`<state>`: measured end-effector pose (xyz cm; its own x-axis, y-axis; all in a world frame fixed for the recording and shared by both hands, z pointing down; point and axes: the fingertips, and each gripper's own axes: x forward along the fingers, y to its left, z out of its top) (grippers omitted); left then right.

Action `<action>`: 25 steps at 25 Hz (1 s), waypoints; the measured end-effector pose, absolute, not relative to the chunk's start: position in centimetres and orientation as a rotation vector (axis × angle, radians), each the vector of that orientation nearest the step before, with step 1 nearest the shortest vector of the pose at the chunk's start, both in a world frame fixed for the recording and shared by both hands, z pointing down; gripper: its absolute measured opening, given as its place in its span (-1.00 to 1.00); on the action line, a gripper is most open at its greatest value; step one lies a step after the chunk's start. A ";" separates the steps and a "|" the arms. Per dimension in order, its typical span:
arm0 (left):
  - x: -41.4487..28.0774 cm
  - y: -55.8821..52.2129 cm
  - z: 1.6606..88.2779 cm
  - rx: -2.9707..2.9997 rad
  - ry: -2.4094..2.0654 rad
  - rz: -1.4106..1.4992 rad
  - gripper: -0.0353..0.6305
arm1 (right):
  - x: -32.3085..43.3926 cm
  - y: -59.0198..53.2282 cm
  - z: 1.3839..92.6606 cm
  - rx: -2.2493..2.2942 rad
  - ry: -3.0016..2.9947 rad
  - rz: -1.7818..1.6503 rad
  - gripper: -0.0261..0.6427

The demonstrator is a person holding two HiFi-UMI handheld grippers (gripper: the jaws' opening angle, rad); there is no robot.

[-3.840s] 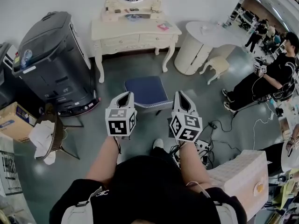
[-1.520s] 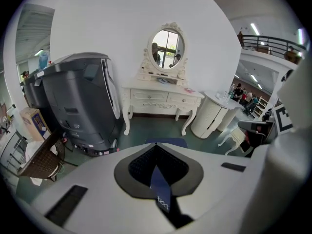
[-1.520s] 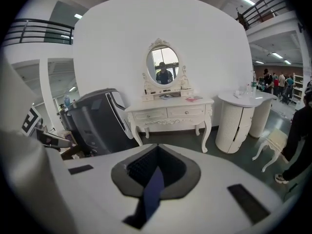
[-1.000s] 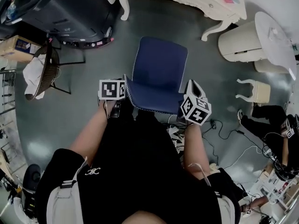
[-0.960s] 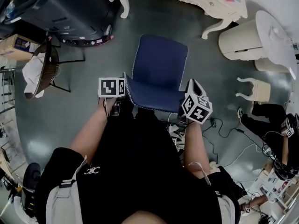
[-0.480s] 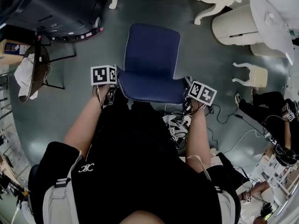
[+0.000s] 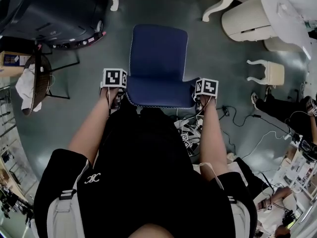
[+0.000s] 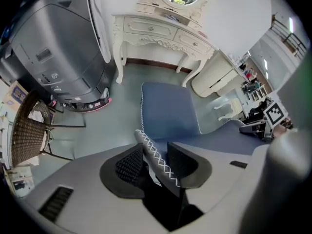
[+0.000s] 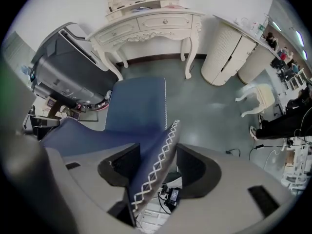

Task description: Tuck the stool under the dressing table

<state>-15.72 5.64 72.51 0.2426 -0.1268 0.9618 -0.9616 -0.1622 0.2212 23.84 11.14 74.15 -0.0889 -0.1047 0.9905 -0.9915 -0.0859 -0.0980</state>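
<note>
Two grippers work the near edge of the blue stool (image 7: 157, 58), one at each corner, with the person standing right behind it.

Head view, left side: the big grey machine (image 7: 47, 14) sits at the upper left, its base well apart from the stool's left edge. A wicker chair (image 7: 35, 81) with a white cloth is further left. A strip of bare floor (image 7: 99, 53) lies between these and the stool.

Left gripper (image 8: 155, 161): it points steeply down at the near-left corner. Its jaws have just been opening and stand wide. The stool's white-stitched rim runs between them, with a gap showing at the left-hand pad, so no squeeze.

Stool: it stands on the floor short of the dressing table (image 8: 156, 30), its far edge facing the gap between the table's front legs. The floor from that edge to the gap is bare in both gripper views.

Right gripper (image 9: 158, 172): it points straight down at the near-right corner. Its jaws have also just been opening and stand wide, with the stitched rim between them and room on both sides.

Right side: a round white cabinet (image 7: 247, 19) stands near the table's right leg. A small cream stool (image 7: 267, 73) and cables (image 7: 237, 118) are on the floor, all apart from the blue stool's right edge.

Against half a second ago, both marker cubes sit lower at the corners, and the right cube — then tilted — now faces squarely up. In the earliest frame the grippers were held above the near edge and the whole table was in head view; now only its legs show at the top.
</note>
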 end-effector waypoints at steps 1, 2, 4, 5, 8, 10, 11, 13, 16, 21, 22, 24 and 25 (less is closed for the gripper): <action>-15.6 5.6 72.6 1.529 -1.057 1.084 -0.43 | 23.9 11.1 74.3 1.298 -1.305 1.302 -0.21; -15.7 5.6 72.8 1.528 -1.054 1.099 -0.43 | 23.9 11.1 74.6 1.295 -1.297 1.326 -0.21; -15.8 5.5 73.0 1.509 -1.062 1.115 -0.43 | 23.8 11.2 75.3 1.293 -1.267 1.424 -0.21; -15.9 5.4 73.2 1.496 -1.069 1.123 -0.43 | 23.8 11.4 75.7 1.292 -1.247 1.490 -0.22; -15.9 5.6 73.6 1.460 -1.085 1.124 -0.43 | 23.8 12.0 76.5 1.292 -1.208 1.675 -0.22; -15.9 5.7 74.1 1.429 -1.088 1.087 -0.42 | 23.7 12.3 76.8 1.293 -1.208 1.747 -0.22; -15.9 5.7 74.2 1.414 -1.087 1.066 -0.42 | 23.6 12.3 76.9 1.292 -1.213 1.766 -0.22; -15.9 5.7 74.5 1.377 -1.080 1.013 -0.42 | 23.4 12.1 76.9 1.285 -1.233 1.782 -0.25; -16.0 5.8 75.1 1.321 -1.083 0.927 -0.41 | 23.0 12.0 76.9 1.256 -1.257 1.773 -0.37; -15.6 6.2 76.8 1.250 -1.077 0.849 -0.40 | 22.9 11.9 76.8 1.233 -1.261 1.765 -0.41; -15.5 6.2 77.0 1.245 -1.064 0.851 -0.40 | 22.9 11.9 76.9 1.231 -1.262 1.769 -0.41; -15.4 6.2 77.1 1.240 -1.042 0.852 -0.40 | 22.8 11.8 76.9 1.223 -1.264 1.772 -0.41; -15.3 6.2 77.1 1.237 -1.034 0.848 -0.40 | 22.8 11.8 76.9 1.219 -1.266 1.771 -0.42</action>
